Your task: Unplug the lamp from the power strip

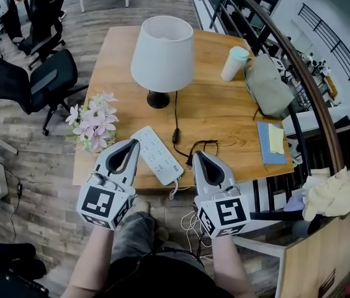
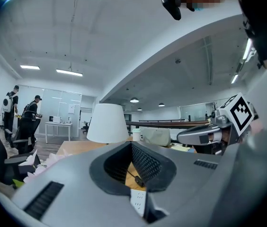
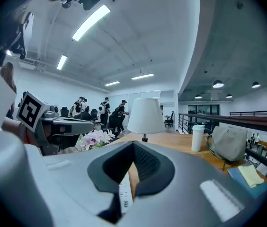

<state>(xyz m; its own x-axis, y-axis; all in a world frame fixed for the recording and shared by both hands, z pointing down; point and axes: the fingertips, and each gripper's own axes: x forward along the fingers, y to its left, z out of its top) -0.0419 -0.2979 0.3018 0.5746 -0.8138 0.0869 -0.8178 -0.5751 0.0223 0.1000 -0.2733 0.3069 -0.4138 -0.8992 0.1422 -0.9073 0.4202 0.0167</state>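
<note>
Nearest, the left claw (image 1: pixel 135 143) and right claw (image 1: pixel 198 153) hover at the desk's (image 1: pixel 224 113) near edge, each pinched fully together on nothing. Between them lies the white power strip (image 1: pixel 156 154). The lamp (image 1: pixel 162 54) stands beyond, its black cord (image 1: pixel 175 120) reaching the strip's right side, perhaps unplugged.

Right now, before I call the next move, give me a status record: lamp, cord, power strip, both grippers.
table lamp: upright, white shade, black base
lamp cord: black, runs from base toward near edge
power strip: white, diagonal, near front edge
plug: beside power strip's near end; seated or not, cannot tell
left gripper: shut, empty, left of strip
right gripper: shut, empty, beside plug
</note>
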